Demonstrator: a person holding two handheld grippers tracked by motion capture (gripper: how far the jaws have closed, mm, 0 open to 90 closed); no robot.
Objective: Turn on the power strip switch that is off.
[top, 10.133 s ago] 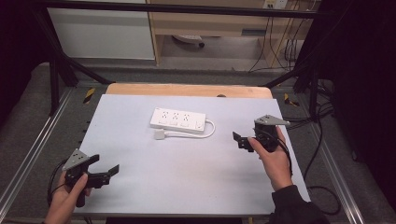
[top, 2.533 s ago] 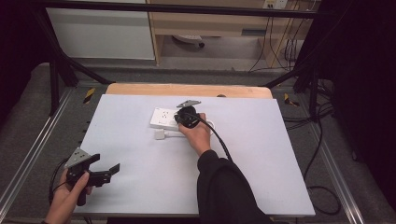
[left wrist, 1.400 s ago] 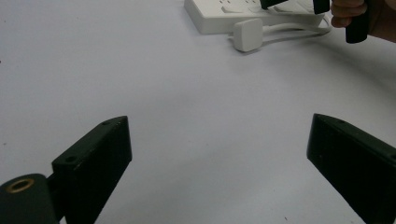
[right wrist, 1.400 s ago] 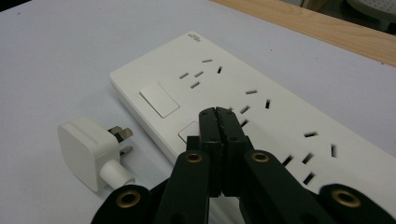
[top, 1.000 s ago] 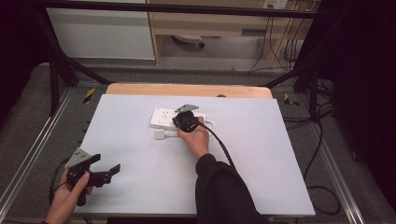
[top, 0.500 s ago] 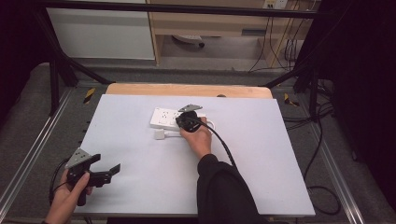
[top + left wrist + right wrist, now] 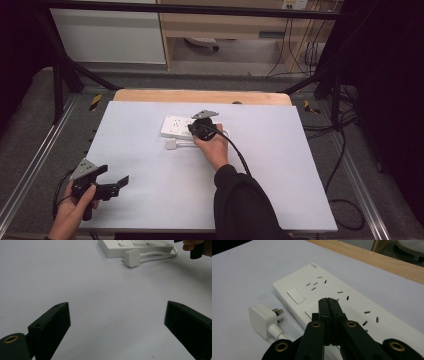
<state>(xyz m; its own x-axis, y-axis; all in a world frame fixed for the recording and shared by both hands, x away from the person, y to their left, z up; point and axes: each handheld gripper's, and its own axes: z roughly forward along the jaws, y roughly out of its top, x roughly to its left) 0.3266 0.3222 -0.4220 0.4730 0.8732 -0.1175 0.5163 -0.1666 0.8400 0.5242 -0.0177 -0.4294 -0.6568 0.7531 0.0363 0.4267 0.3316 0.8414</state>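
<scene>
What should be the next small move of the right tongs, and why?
Probably press straight down: the shut right tongs have their tips over the second rocker switch of the white plastic power strip; contact cannot be told.

The right gripper (image 7: pixel 196 129) points forward and down from the right hand (image 7: pixel 213 149), its two black jaws pressed flat together with nothing between them. The dark-sleeved forearm stretches out behind it. The left gripper (image 7: pixel 107 183), gripped in the left hand (image 7: pixel 75 207), lies level with jaws spread wide.
</scene>
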